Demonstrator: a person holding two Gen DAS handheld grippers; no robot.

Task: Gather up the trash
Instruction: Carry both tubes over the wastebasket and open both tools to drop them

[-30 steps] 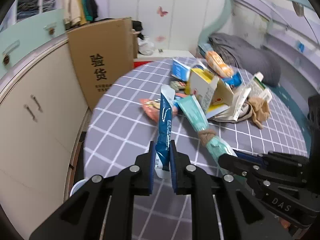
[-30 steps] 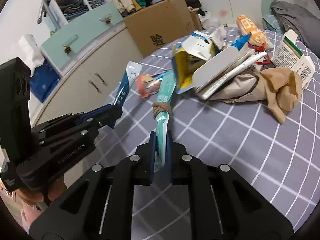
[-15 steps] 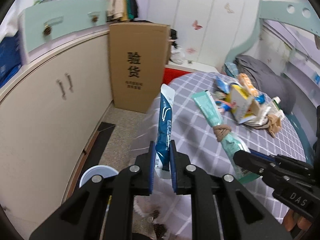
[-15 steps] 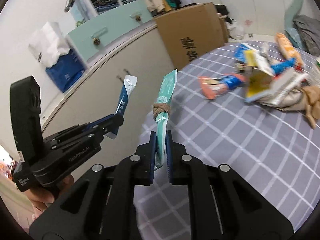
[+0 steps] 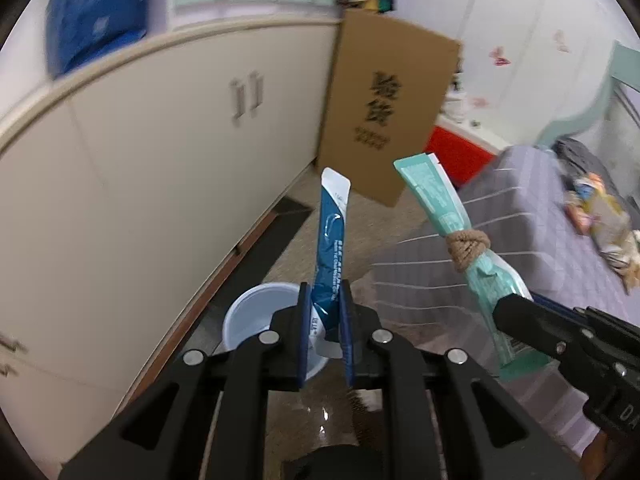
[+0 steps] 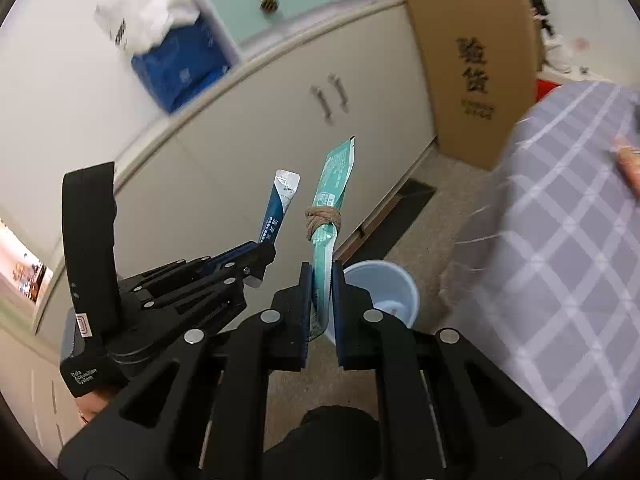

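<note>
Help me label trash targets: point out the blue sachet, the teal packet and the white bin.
blue sachet (image 5: 331, 240), left wrist view, mid-body.
teal packet (image 6: 334, 178), right wrist view, upper half above the knot.
white bin (image 6: 394, 280), right wrist view, inner wall.

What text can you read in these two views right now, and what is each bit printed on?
"验货": cardboard box, large black characters; the small print under them is blurred.
"Data Acquisition System": left tool's body.
"DA", cut off by the frame edge: right tool's body.
Blue sachet and teal sachet: printing too small to read.
</note>
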